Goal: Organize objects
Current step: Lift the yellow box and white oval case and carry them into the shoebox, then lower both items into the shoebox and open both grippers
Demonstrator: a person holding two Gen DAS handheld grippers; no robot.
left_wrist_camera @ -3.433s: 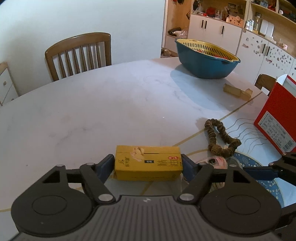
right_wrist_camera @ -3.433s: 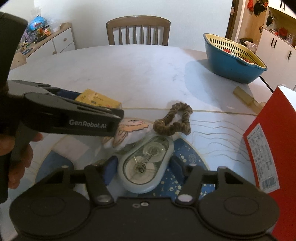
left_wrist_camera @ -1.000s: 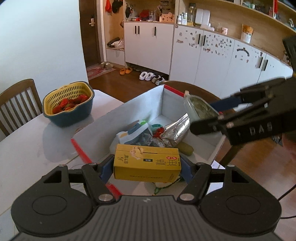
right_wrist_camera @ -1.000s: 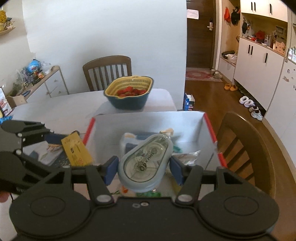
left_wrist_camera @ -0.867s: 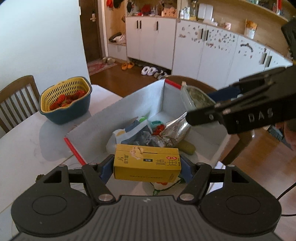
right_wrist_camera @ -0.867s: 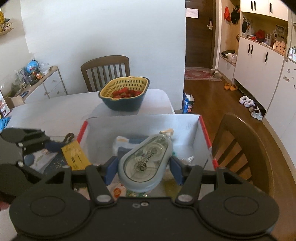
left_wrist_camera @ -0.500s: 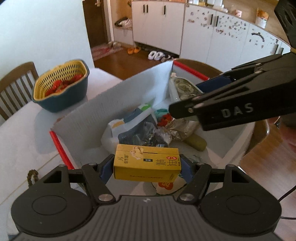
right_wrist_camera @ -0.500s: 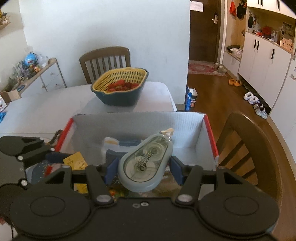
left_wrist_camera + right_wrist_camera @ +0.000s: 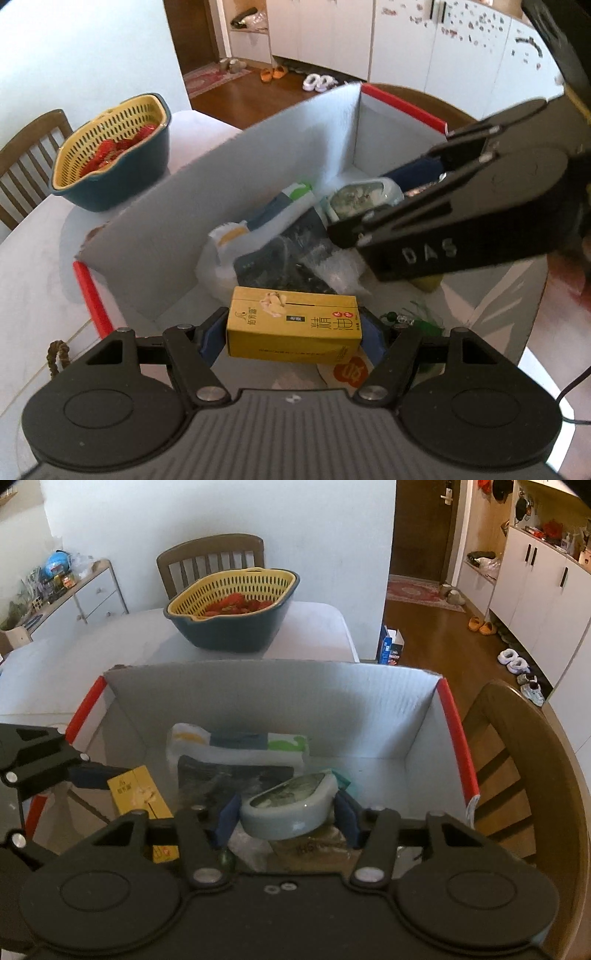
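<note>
Two hand-held grippers poised over an open, red-edged white corrugated box (image 9: 207,221) on a pale marble table (image 9: 33,258).

Left gripper (image 9: 291,338): clamped end to end on a small yellow cardboard carton (image 9: 295,317), held level above the near part of the box. Right gripper (image 9: 286,818): jaws just now closing further, pinched on a pale blue oval tape dispenser with a clear top (image 9: 288,805), tilted nose-up and low over the clutter near the box's middle.

Inside already: a white soft pack with blue and green print (image 9: 236,742) and a dark packet in clear plastic (image 9: 295,254), among other wrappers too jumbled to name.

Step in hand, by judgement: setting both items down in the box. Best done by lowering each onto a free or flat patch before letting go, not dropping from height. Worth keeping the two tools apart, since the right one crosses close ahead of the left. Worth releasing the dispenser gently, as its tilt suggests a slipping hold. Carton likely to sit best flat near the front wall.

Readable writing: "DAS" in raised letters on the side of the right gripper, seen from the left wrist view. Chinese characters on the carton's front, the large ones seemingly "精油", beside small red round marks. Lettering on the dispenser too blurred to read.

Beyond the box, a dark blue bowl with a yellow colander insert (image 9: 236,609) holding red fruit.
</note>
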